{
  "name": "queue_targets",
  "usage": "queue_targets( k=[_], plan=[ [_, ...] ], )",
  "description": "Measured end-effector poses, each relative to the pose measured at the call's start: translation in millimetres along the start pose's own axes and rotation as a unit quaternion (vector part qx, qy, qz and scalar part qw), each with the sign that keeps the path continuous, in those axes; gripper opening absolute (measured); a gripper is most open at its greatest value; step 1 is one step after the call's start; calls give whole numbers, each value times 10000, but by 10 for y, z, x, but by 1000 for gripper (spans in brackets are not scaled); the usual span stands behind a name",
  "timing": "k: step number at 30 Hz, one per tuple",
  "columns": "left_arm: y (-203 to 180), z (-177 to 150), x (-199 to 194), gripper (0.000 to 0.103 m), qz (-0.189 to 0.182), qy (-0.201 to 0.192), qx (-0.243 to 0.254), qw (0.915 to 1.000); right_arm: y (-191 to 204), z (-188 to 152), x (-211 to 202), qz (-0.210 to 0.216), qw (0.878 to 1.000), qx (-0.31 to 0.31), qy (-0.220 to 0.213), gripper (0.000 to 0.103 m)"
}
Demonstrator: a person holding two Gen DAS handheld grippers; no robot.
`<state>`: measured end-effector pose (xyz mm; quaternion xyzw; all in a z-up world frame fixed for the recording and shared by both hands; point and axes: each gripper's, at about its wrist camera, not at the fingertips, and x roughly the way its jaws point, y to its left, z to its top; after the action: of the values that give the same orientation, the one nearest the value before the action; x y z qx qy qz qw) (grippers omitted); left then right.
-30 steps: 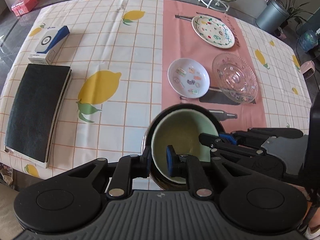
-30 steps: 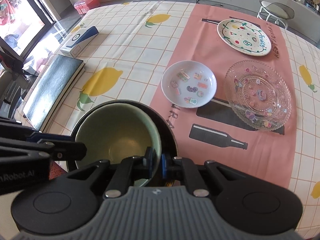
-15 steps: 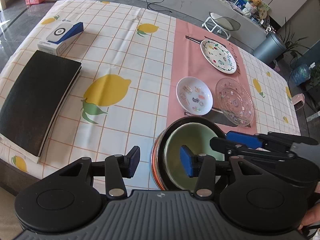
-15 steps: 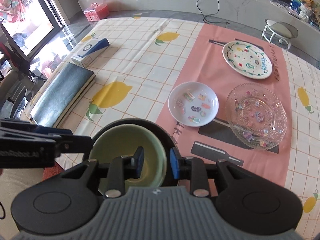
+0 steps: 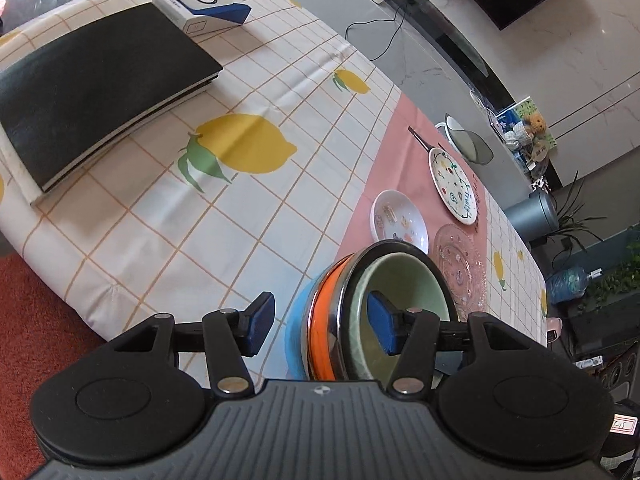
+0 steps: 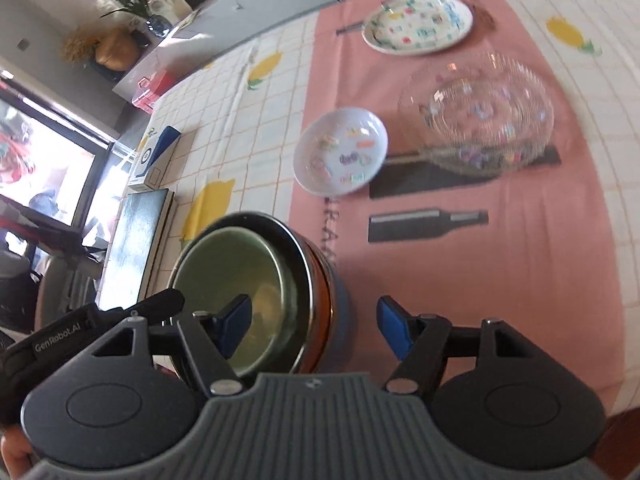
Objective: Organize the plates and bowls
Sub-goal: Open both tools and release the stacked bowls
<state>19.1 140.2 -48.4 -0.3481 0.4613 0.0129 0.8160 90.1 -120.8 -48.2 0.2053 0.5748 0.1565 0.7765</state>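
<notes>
1 nested stack of 4 bowls (image 5: 352, 320) stands at the near table edge, 3 dishes beyond it.

Left gripper (image 5: 320, 326) and right gripper (image 6: 314, 330) both gape, released, straddling the stack's rim; past it lie 1 white sticker dish (image 5: 398, 220), 1 painted plate (image 5: 454, 186) and 1 glass plate (image 5: 462, 270) on the pink runner (image 6: 500, 240).

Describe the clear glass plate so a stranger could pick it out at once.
Find the pink runner down the lemon-print tablecloth. Three dishes sit on it: a large white painted plate at the far end, then a small white dish beside the glass plate. Only the glass plate is see-through, with a ribbed rim.
</notes>
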Motion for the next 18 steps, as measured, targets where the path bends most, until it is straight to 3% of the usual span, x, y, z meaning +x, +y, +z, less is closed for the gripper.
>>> queue_targets(
  k=[6, 10, 18],
  plan=[
    [19, -99, 90, 61, -108, 87, -160, 9998, -70, -113, 172, 217, 9988, 408, 160, 68],
    [-6, -103, 126, 48, -123, 166, -171, 9996, -49, -116, 220, 358, 9980, 490, 203, 54],
    [0, 63, 155, 43, 72, 135, -55, 9999, 114, -17, 288, 113, 9997, 117, 156, 50]
  ],
)
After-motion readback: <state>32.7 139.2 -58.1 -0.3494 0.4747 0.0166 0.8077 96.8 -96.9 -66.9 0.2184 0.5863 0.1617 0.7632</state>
